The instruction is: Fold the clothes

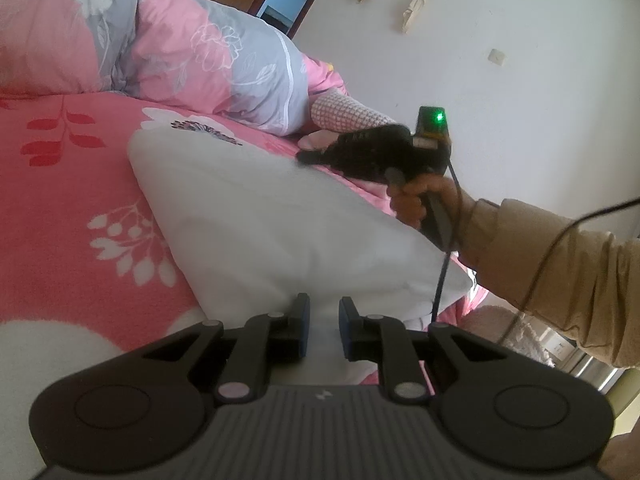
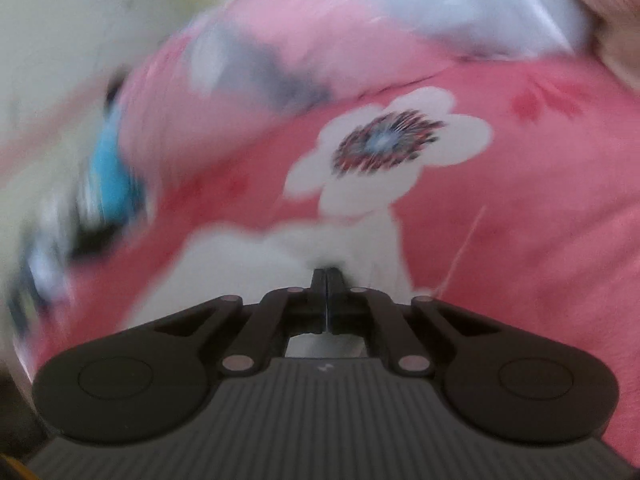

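White garment point(image 1: 280, 224) lies spread on the pink floral bed point(image 1: 68, 208) — the left gripper point(image 1: 323, 328) sits at its near edge, fingers parted, nothing between them. The right gripper point(image 2: 327, 280) is clenched on a pinch of the white cloth — a hand point(image 1: 424, 200) holds it over the far edge.

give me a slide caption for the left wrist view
Open left gripper at the near edge of a white garment on a pink floral bed; right gripper works the far side.
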